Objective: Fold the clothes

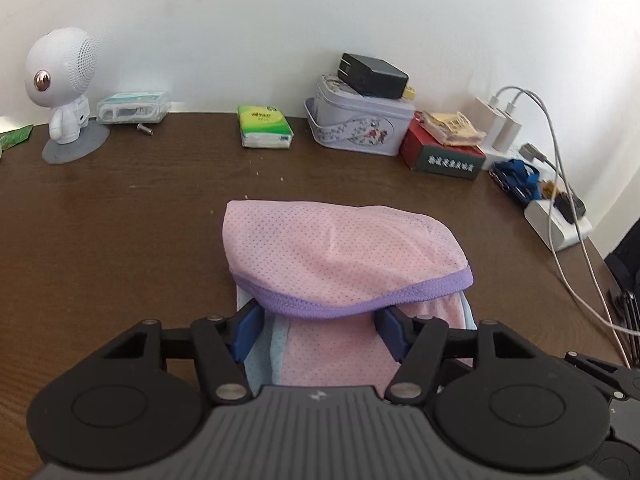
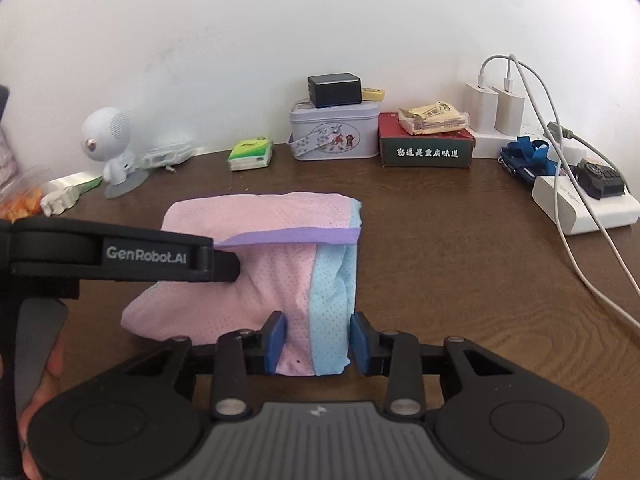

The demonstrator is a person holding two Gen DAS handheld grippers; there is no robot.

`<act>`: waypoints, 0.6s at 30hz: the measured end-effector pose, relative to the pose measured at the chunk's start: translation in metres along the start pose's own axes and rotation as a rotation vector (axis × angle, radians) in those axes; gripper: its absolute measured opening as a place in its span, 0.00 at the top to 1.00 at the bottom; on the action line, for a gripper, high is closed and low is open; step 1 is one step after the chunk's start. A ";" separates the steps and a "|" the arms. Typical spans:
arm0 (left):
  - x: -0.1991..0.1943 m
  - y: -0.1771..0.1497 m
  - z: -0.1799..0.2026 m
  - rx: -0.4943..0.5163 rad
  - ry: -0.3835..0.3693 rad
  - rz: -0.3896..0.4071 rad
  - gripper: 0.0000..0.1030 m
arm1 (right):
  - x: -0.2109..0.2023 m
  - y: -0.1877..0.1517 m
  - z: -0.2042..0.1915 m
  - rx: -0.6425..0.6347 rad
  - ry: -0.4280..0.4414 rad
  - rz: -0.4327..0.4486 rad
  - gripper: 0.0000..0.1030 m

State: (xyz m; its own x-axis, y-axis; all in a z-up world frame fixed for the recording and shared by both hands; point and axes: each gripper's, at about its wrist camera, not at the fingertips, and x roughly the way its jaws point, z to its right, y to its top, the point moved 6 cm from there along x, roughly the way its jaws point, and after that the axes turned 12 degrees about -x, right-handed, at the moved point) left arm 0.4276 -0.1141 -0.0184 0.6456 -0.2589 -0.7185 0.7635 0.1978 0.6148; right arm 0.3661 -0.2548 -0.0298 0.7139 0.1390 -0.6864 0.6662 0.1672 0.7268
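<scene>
A pink mesh garment [image 1: 336, 248] with a purple band [image 1: 360, 300] and a light blue panel lies partly folded on the brown table [image 1: 120, 220]. My left gripper [image 1: 318, 330] is open; its fingertips reach under the folded-over flap. In the right wrist view the same garment [image 2: 260, 280] lies ahead, the blue panel [image 2: 332, 312] on its right. My right gripper [image 2: 318, 338] is open, its fingers straddling the near edge of the garment. The left gripper's body [image 2: 120, 256] comes in from the left over the cloth.
Along the wall stand a white robot figure [image 1: 60, 96], a tissue pack [image 1: 264, 126], a lilac tin [image 1: 360, 124] with a black charger on top, a red box [image 1: 440, 152], and chargers with cables [image 1: 560, 200] and a white box on the right.
</scene>
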 end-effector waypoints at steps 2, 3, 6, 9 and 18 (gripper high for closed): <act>0.010 0.010 0.000 0.010 0.009 0.019 0.39 | 0.014 0.012 0.008 0.009 0.000 -0.002 0.66; 0.013 0.014 0.001 0.022 0.011 0.024 0.39 | 0.020 0.018 0.011 0.011 0.000 -0.002 0.66; 0.013 0.019 0.003 0.063 0.021 0.051 0.38 | 0.031 0.027 0.018 0.006 -0.004 -0.004 0.65; 0.003 0.021 0.004 0.080 0.014 0.077 0.39 | 0.033 0.030 0.019 0.007 -0.008 -0.008 0.64; -0.039 -0.013 0.011 0.118 0.007 0.090 0.36 | -0.004 0.039 0.022 0.008 -0.015 0.044 0.64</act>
State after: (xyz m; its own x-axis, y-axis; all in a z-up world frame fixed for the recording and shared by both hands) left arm 0.3921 -0.1167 0.0055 0.7116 -0.2384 -0.6609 0.6956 0.1070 0.7104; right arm 0.3942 -0.2706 0.0015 0.7455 0.1314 -0.6534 0.6359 0.1533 0.7564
